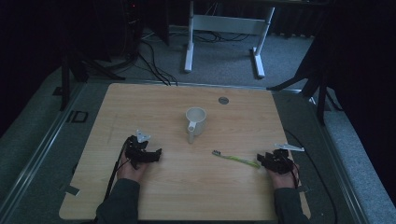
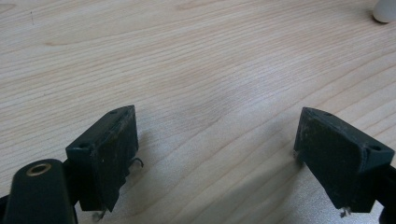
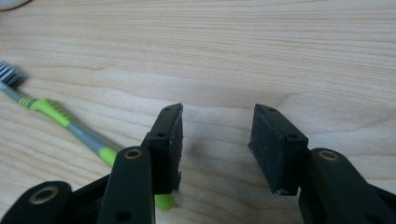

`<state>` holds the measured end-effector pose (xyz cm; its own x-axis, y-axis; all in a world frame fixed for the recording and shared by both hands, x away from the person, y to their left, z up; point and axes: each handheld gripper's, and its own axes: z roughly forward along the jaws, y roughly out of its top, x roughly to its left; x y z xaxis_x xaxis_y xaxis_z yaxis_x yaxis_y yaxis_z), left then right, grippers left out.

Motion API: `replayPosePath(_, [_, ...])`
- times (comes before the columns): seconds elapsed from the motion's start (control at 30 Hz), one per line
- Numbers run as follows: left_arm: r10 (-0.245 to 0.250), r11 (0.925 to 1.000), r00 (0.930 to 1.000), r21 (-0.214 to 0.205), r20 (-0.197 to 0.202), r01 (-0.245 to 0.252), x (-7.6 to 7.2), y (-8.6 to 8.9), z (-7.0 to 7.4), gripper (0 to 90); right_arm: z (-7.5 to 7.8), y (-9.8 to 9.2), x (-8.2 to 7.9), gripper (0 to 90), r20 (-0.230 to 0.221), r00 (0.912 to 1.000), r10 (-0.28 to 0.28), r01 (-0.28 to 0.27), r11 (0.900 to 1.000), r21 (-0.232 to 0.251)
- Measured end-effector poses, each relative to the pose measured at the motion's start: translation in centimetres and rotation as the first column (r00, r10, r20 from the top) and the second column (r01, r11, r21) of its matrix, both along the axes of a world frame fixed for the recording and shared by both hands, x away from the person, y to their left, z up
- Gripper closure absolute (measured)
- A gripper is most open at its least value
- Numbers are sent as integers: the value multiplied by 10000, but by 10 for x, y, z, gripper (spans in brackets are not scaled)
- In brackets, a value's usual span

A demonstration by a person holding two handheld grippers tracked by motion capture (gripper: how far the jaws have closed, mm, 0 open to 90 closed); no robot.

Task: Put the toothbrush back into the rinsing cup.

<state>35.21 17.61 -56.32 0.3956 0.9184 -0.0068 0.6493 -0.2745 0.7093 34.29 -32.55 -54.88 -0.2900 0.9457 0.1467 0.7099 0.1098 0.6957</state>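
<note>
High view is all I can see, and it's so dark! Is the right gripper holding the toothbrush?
Observer: No. In the right gripper view the right gripper has nothing between its fingers, and the toothbrush lies on the table beside its left finger.
Operator: What colour is the toothbrush?
Observer: The handle is grey with bright green grips, and the bristles point away from the gripper.
Operator: And the left gripper, is it holding something?
Observer: No. The left gripper is wide open, with bare wooden table between its fingers.
Operator: Can it see the mug?
Observer: Just a white bit of the mug in the top right corner of the left gripper view.
</note>
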Motion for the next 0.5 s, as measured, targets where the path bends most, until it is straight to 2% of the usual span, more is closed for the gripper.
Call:
replayPosePath(0.4, [9, 10000, 10000, 7, 2, -9, 0, 0, 0, 142, 12, 9, 2, 554, 284, 9981, 540, -525, 9972, -528])
replayPosePath(0.5, [15, 10000, 10000, 5, 3, -15, 0, 0, 0, 142, 16, 10, 3, 584, 248, 9973, 686, -666, 9949, -755])
